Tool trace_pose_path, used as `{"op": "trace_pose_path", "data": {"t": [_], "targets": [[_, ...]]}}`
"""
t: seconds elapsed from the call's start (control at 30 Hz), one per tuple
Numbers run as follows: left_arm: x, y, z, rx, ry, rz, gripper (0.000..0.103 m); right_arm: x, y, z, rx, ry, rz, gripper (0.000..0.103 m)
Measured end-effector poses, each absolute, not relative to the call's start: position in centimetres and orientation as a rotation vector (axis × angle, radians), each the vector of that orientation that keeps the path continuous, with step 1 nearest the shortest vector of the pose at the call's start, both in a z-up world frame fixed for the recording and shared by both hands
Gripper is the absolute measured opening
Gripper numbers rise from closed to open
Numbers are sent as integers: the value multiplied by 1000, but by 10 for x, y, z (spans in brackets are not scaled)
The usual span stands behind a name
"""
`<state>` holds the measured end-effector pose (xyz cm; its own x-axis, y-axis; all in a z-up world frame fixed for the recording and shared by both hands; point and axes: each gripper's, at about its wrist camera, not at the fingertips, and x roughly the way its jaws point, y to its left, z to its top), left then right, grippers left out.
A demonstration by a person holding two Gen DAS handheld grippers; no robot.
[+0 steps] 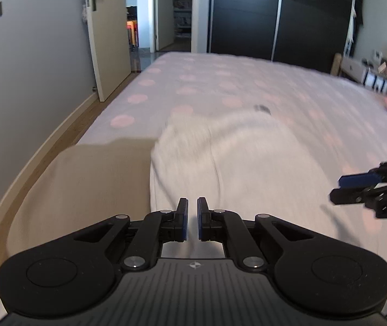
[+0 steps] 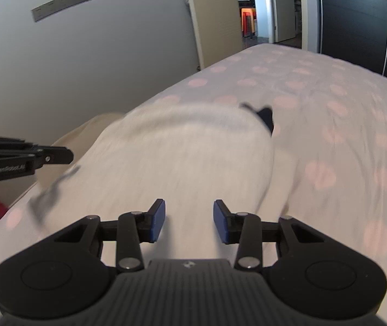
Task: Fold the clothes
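White garment (image 1: pixel 220 157) lies on the pink-dotted bed (image 1: pixel 247 81); left tongs (image 1: pixel 192 218) nearly pressed together, right tongs (image 2: pixel 189 221) spread.

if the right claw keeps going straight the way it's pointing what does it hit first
Most likely the white garment lying on the dotted bedspread; it fills the line ahead of the open right claw. The frame is blurred, so depth is uncertain.
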<state>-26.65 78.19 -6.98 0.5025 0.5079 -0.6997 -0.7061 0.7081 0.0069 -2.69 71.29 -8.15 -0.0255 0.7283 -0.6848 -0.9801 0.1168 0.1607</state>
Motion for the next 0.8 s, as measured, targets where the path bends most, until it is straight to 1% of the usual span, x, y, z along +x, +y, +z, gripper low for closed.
{"op": "trace_pose_path", "data": {"t": [0.07, 0.23, 0.3, 0.43, 0.53, 0.57, 0.6, 0.67, 0.73, 0.77, 0.8], "targets": [[-270, 771, -79, -277, 765, 746, 4, -34, 702, -91, -443, 746, 1431, 26], [-269, 787, -115, -338, 845, 795, 4, -52, 675, -113, -470, 761, 1425, 26], [-272, 791, -120, -383, 838, 815, 4, -53, 675, -114, -468, 776, 1411, 27], [-279, 772, -95, -387, 775, 849, 4, -46, 667, -99, -423, 829, 1388, 28], [-290, 742, -64, -365, 725, 858, 4, -49, 643, -78, -413, 817, 1397, 29], [-293, 729, -53, -366, 711, 854, 5, -51, 632, -69, -409, 810, 1405, 34], [-295, 716, -42, -362, 696, 855, 6, -53, 621, -59, -402, 804, 1414, 41], [-299, 686, -18, -349, 671, 864, 16, -59, 598, -39, -391, 793, 1428, 42], [-303, 653, 3, -349, 645, 875, 22, -64, 574, -19, -386, 783, 1436, 50], [-305, 636, 13, -353, 633, 881, 27, -68, 560, -9, -384, 771, 1440, 60], [-307, 620, 22, -361, 622, 887, 30, -72, 546, 2, -384, 753, 1440, 66]]}}
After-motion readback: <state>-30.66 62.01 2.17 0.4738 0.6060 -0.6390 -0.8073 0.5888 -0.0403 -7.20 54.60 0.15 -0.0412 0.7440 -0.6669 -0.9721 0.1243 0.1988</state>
